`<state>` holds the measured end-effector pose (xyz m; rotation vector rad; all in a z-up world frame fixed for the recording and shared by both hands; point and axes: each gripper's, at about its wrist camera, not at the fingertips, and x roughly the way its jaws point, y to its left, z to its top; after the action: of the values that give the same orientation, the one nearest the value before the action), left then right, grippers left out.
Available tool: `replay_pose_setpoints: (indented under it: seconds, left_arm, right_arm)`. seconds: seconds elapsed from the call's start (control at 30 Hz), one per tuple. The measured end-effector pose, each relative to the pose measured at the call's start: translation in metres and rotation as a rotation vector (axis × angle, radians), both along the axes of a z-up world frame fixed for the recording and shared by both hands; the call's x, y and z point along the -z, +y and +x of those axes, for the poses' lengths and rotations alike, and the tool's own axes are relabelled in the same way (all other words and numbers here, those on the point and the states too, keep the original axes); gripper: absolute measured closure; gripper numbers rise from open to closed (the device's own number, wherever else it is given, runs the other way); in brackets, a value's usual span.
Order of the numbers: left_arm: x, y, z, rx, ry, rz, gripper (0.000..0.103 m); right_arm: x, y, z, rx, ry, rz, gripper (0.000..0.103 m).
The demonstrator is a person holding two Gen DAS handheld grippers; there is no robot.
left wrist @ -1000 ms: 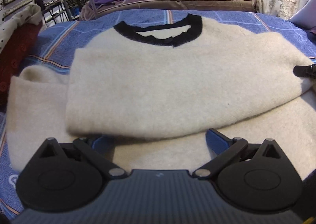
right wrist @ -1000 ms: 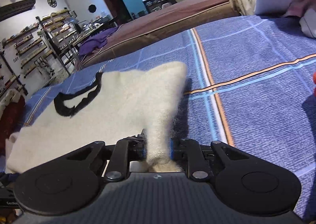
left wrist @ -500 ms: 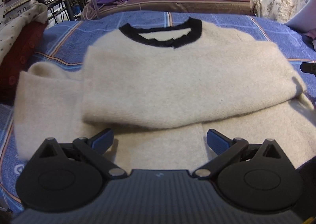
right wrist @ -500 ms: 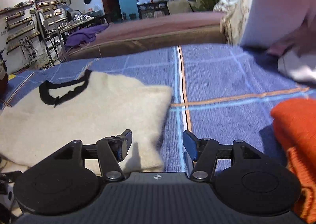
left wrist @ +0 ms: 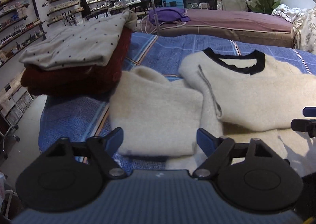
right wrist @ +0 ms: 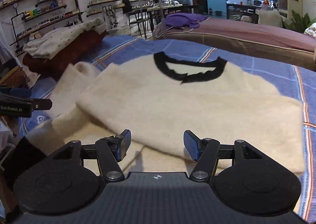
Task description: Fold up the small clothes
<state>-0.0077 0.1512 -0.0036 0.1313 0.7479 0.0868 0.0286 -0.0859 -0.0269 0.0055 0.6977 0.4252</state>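
While its jaws are closing with nothing pinched, the left hand-held gripper point(left wrist: 160, 141) frames a sleeve of the cream sweater point(left wrist: 246, 93) low in frame; the right hand-held gripper point(right wrist: 157, 146) is opening, empty. The sweater lies on the blue blanket point(left wrist: 167, 50); folded clothes point(left wrist: 75, 60) are stacked upper left.

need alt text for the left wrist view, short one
A cream sweater with a black collar lies partly folded on a blue striped blanket, one sleeve folded between the closing, empty jaws of the left gripper. To the left sits a stack of folded clothes; shelves line the room behind.
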Motion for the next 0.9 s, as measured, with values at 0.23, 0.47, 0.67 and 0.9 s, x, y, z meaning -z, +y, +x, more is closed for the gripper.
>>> replay_pose_setpoints:
  seconds: [0.23,0.47,0.67,0.9]
  left_arm:
    - [0.027,-0.026,0.018,0.128,0.098,0.062,0.037]
    - [0.064,-0.029,0.038,0.105,0.145,0.19,0.071]
    - [0.034,-0.01,0.029,0.038,0.064,0.103,0.096]
    - [-0.1,0.019,-0.001,-0.041,-0.254,0.101,0.096]
  right_arm:
    - [0.012,0.007,-0.012,-0.002,0.058,-0.034,0.005]
    - [0.026,-0.013,-0.012,0.095,0.147,-0.008,0.005]
    - [0.03,-0.015,-0.019,0.099,0.15,-0.006,0.005]
    - [0.031,-0.018,-0.021,0.1,0.15,0.013,0.004]
